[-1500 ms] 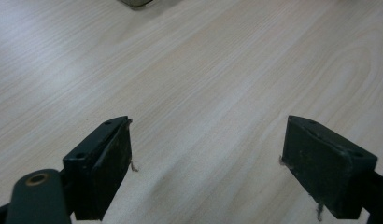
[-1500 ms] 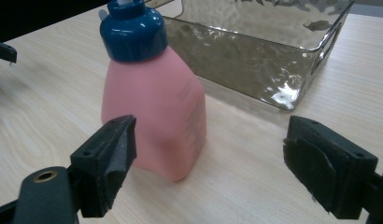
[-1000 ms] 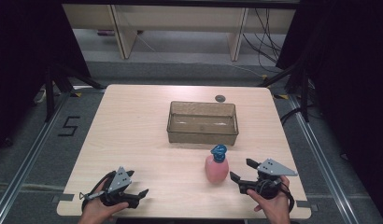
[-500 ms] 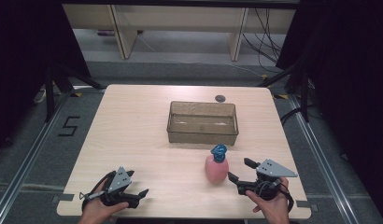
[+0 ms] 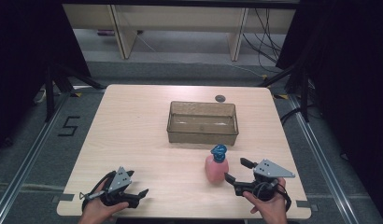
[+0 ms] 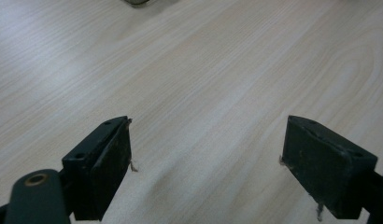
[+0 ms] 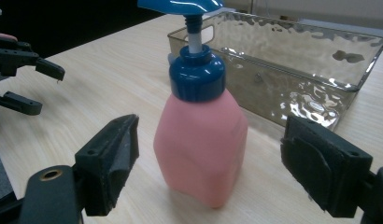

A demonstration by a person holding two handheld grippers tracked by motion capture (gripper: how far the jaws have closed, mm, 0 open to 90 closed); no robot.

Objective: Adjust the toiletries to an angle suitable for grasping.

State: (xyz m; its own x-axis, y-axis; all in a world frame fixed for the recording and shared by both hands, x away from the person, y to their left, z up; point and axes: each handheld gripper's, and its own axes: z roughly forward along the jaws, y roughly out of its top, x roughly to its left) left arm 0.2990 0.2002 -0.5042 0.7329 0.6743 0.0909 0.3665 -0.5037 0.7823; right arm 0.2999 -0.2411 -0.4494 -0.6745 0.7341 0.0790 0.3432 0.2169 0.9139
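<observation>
- We take the pink pump bottle as our landmark: it stands upright on the counter, with its blue pump head on top.
- We hold the right hand-held gripper just to the bottle's right in the high view, jaws spread wide and pointing at it; in the right gripper view the bottle sits between the two black jaws, and neither pad touches it.
- We judge the step in hand to be the approach for a grasp on the bottle's body (nothing is gripped yet).
- The next move, as we read it, calls for easing the jaws forward around the body and closing on its flat sides, below the blue collar, keeping it upright.
- The clear ribbed bin lies just beyond the bottle, a likely place for it.
- Our left hand-held gripper rests well to the bottle's left, near the counter's front edge, jaws spread over bare wood.
- We read no brand or label on the bottle; the floor left of the counter bears a "5".
</observation>
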